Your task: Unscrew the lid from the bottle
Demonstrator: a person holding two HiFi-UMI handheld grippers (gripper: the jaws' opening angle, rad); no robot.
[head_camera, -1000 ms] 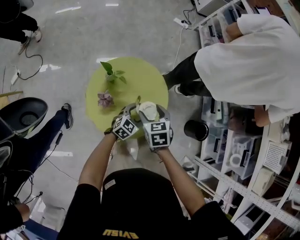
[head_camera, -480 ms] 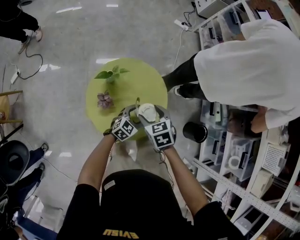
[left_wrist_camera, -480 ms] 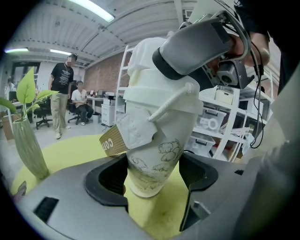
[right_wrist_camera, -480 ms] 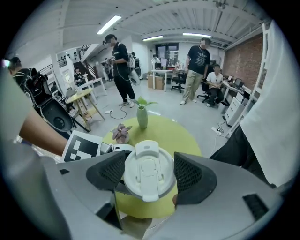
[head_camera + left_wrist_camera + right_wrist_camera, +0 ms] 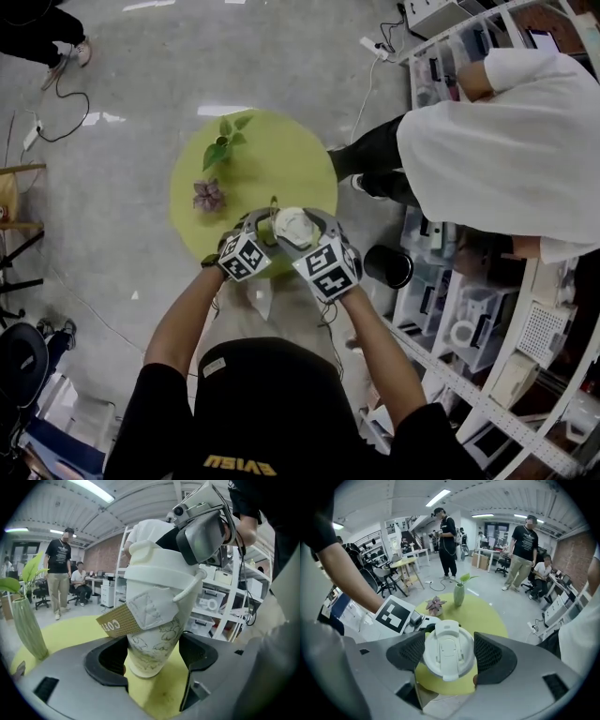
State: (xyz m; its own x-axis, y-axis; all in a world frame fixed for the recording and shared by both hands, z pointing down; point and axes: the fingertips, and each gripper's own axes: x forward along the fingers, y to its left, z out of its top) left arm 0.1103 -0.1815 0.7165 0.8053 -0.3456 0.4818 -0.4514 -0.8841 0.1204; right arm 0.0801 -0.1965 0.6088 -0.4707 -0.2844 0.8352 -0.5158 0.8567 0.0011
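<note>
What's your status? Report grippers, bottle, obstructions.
Left gripper shut on bottle, low. Right gripper shut on lid, from above. Lid on. Vase well clear.

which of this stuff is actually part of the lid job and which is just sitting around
In the job:
bottle
lid
left claw, clamped on the bottle
right claw, clamped on the lid

Just lying about:
leafy vase
pink plant
black bin by the shelves
round table

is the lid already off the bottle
No, the lid sits on top of the bottle in the left gripper view.
</note>
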